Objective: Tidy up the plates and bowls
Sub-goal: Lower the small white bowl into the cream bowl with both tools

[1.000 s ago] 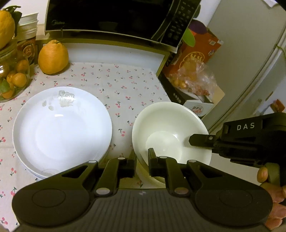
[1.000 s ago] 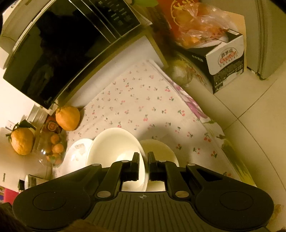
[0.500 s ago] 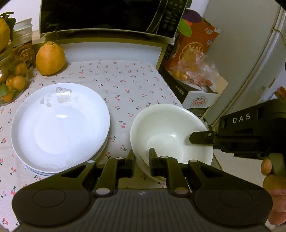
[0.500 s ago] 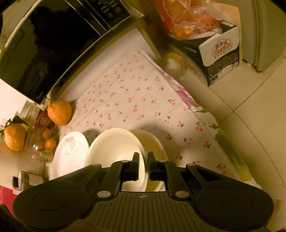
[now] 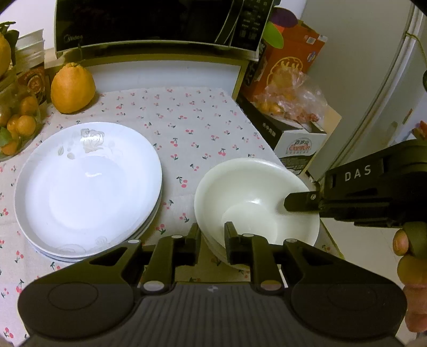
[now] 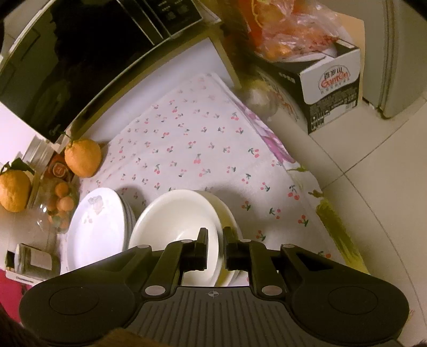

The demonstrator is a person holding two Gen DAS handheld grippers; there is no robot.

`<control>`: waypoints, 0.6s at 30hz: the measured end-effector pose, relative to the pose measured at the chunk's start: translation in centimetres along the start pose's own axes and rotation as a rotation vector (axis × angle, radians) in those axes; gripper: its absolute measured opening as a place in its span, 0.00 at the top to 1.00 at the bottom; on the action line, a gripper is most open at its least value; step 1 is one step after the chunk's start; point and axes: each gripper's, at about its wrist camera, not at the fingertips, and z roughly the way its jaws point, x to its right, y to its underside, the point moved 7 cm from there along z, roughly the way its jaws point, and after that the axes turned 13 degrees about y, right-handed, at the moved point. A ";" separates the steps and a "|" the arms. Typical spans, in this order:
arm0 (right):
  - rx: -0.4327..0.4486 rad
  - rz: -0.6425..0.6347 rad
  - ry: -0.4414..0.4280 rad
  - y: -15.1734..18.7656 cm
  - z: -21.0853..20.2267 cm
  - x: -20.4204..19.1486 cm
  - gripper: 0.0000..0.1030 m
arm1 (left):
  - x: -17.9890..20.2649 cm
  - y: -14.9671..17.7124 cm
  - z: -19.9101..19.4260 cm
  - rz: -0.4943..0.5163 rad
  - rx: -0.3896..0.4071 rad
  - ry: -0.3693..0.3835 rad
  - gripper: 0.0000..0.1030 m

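The top bowl (image 5: 256,202) sits in a second white bowl (image 6: 226,213) near the right edge of the cherry-print cloth (image 5: 186,128), at about 3 o'clock from the stack of white plates (image 5: 88,186), close but not touching.

The left gripper (image 5: 212,235) straddles the near rim of the top bowl, one finger outside and one inside. Its jaws are opening and no pad seems to press on the wall. The right gripper (image 6: 215,248) straddles the rim on the other side, and its jaws are also opening with the rim between them.

The bowl looks like glazed ceramic: stiff, rather heavy for a two-finger pinch, smooth and slippery, and it would chip or break if it fell. The thin rim is probably the only good place to take hold, one pad inside and one outside, best on two opposite sides.

The left wrist view shows the right gripper's finger (image 5: 299,198) lying inside the bowl at 3 o'clock, and part of a hand (image 5: 408,256). It hides the lower bowl almost fully. The right wrist view shows the nesting clearly, and also that several plates are stacked (image 6: 96,229). Behind stand a microwave (image 5: 149,21) and a large orange citrus fruit (image 5: 72,88).
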 end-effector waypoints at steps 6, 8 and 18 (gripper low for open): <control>0.005 -0.018 0.009 0.0 0.0 0.2 0.87 | 0.2 0.1 0.1 0.013 -0.003 0.000 0.84; 0.007 -0.023 0.009 -0.1 0.0 0.2 0.86 | 0.1 0.2 0.1 0.013 -0.005 0.002 0.84; 0.025 -0.041 -0.003 -0.5 -0.5 0.3 0.86 | 0.0 0.2 0.1 0.021 -0.009 0.002 0.84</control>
